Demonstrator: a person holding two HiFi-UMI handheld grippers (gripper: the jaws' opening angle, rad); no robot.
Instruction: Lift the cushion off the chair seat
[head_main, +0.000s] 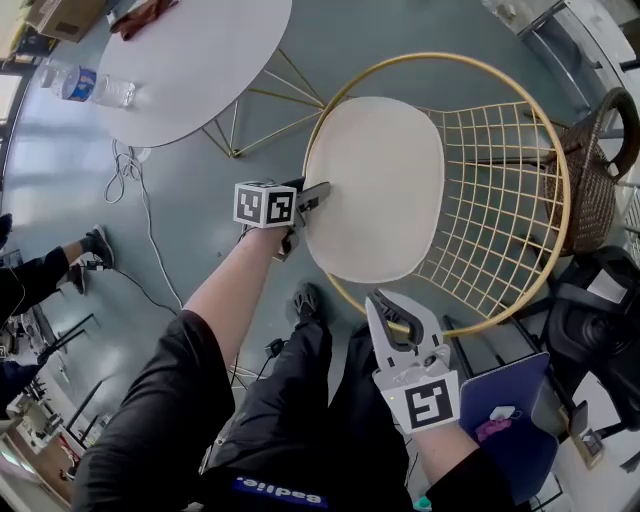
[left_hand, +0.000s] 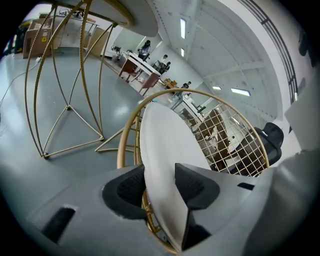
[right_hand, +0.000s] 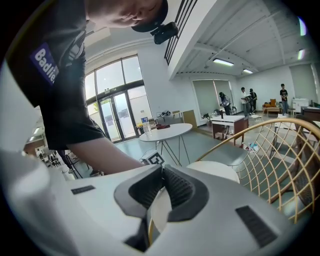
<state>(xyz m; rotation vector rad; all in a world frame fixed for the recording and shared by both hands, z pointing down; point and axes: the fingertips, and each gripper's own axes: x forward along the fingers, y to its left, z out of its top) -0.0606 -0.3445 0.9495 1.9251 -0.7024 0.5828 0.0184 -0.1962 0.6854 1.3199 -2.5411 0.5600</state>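
Open floor (head_main: 190, 240) left of the gold wire chair (head_main: 500, 190). Round white bench (head_main: 190, 60) just past it with a water bottle (head_main: 95, 88) on top, and a wicker basket (head_main: 590, 190) crowding the right side. Cream cushion (head_main: 375, 190) lying on the seat. Left gripper (head_main: 312, 197) angled down, fingers clamped on the cushion's left edge. Right gripper (head_main: 385, 305) hovering by the near rim, fingers pinched together on nothing.

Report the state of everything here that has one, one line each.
cushion, lying on the chair seat, left edge gripped.
chair, upright, cushion on it.
left gripper, shut on the cushion's edge.
right gripper, shut, tips together near the chair's rim.
bottle, upright on the round table.
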